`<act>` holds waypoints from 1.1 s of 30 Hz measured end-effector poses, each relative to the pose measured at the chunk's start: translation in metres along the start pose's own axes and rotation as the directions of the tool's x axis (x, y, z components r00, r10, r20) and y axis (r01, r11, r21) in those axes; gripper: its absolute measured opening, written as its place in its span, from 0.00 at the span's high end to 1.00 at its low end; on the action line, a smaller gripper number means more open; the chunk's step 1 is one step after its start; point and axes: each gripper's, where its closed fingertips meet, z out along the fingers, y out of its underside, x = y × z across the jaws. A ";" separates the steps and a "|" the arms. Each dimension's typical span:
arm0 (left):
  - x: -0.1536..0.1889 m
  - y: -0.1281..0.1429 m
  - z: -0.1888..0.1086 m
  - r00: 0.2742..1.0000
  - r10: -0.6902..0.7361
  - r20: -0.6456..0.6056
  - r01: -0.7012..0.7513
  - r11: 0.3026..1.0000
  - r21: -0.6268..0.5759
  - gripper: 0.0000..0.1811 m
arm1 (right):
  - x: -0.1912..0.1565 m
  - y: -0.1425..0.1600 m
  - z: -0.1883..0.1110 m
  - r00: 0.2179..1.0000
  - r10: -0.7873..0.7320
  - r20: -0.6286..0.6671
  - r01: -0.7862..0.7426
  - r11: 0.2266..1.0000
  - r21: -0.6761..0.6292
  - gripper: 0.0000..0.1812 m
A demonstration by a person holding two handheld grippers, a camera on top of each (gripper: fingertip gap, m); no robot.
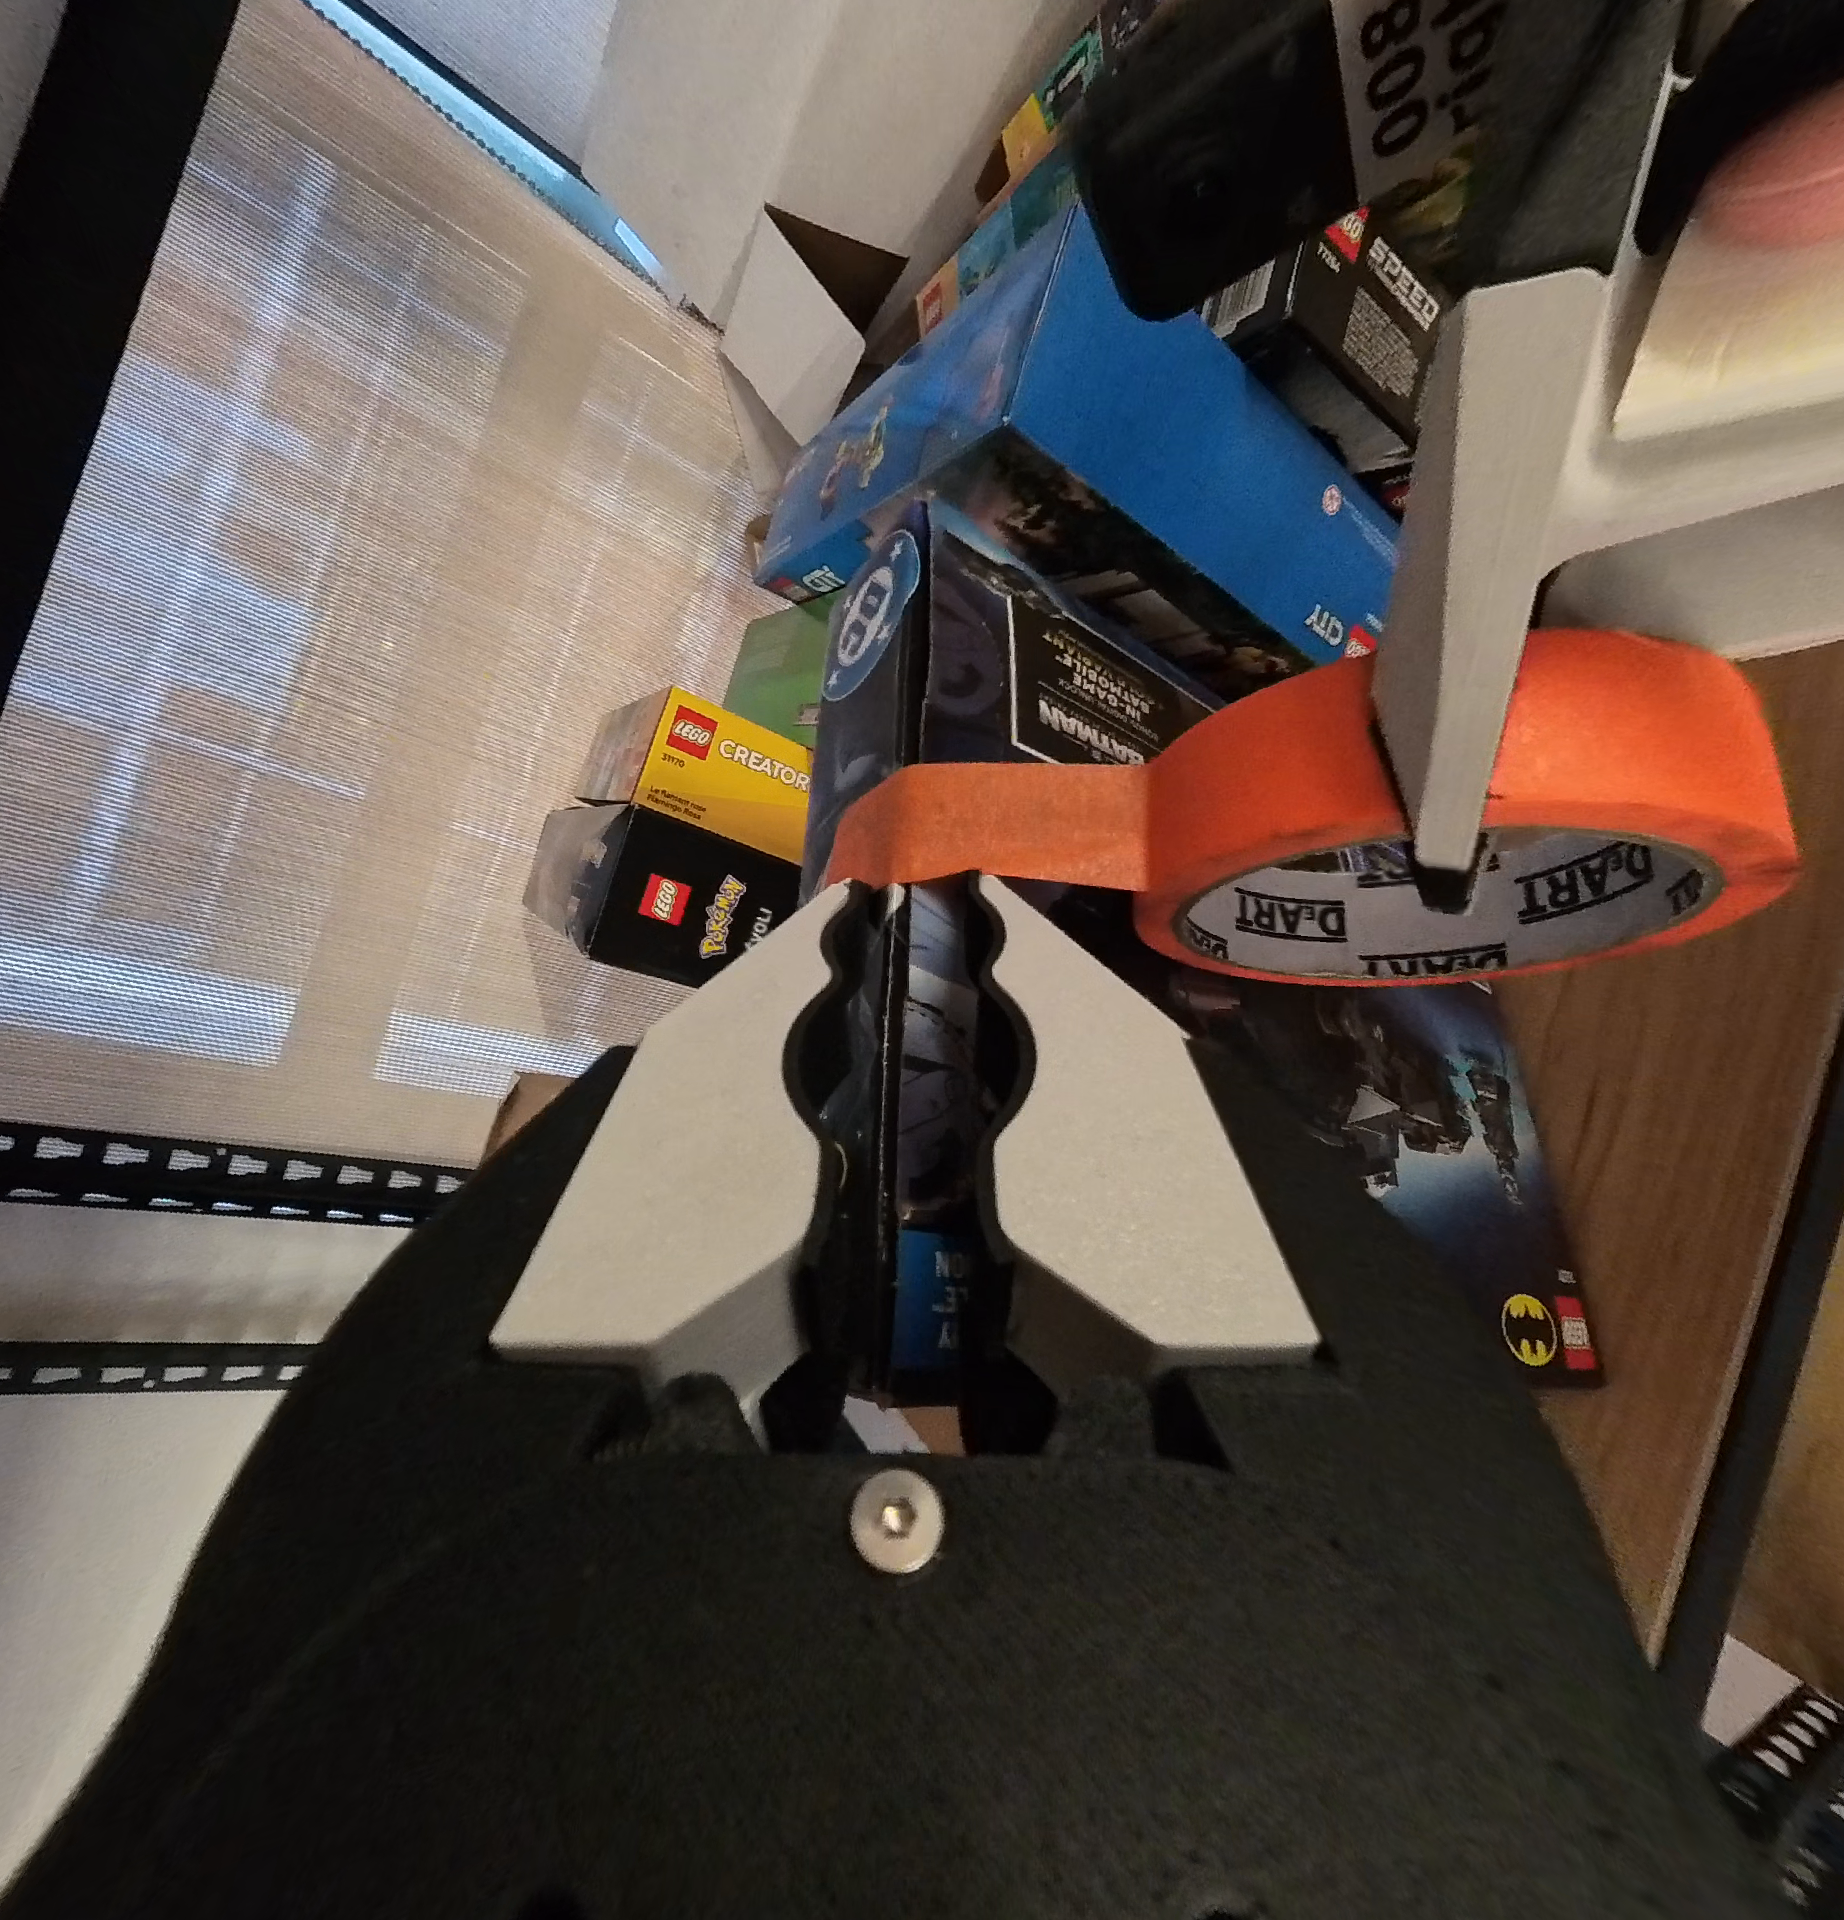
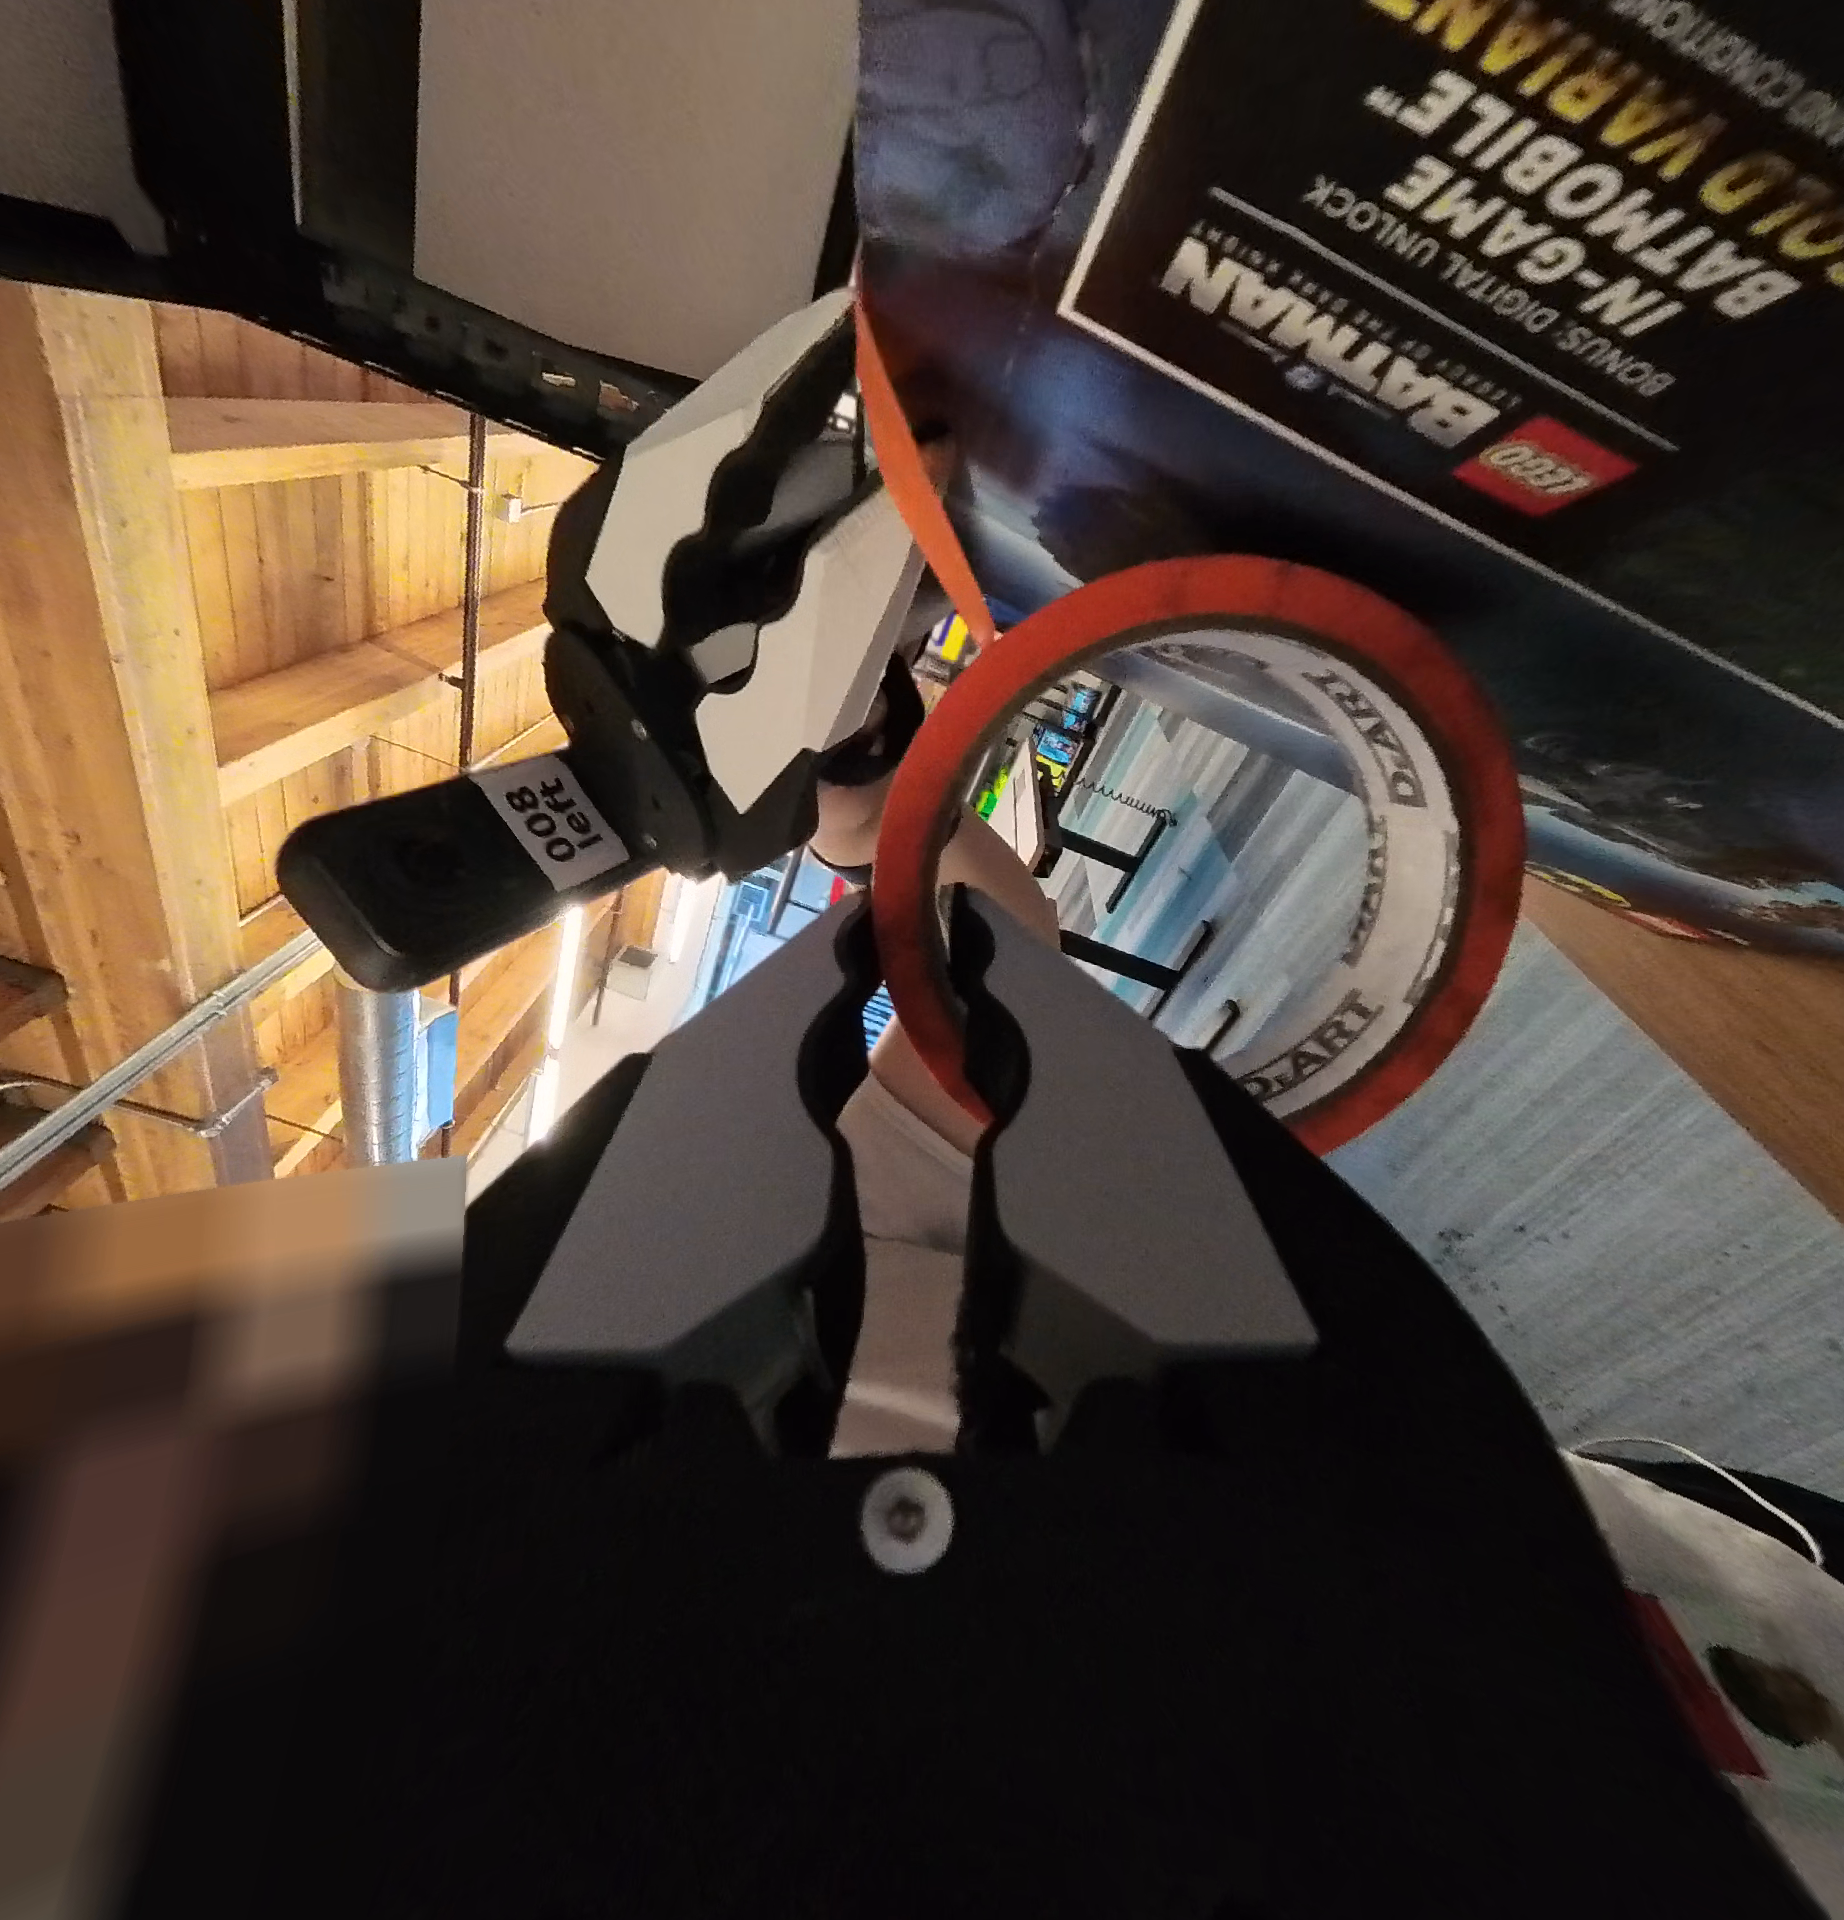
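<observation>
While the right tool (image 2: 913,914) clamps the tape roll (image 2: 1198,852), the left tool (image 1: 913,883) pinches its strip (image 1: 991,826).

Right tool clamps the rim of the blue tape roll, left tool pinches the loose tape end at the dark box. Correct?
Wrong on colour only: the tape roll is orange, as both wrist views show. The rest holds: the right tool clamps its rim, and the left tool pinches the loose tape end at the dark box.
</observation>
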 end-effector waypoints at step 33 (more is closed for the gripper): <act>0.001 -0.001 -0.001 0.997 0.057 0.052 -0.057 0.998 -0.006 0.92 | 0.008 -0.007 -0.042 0.860 -0.443 -0.254 0.409 0.895 -0.177 0.91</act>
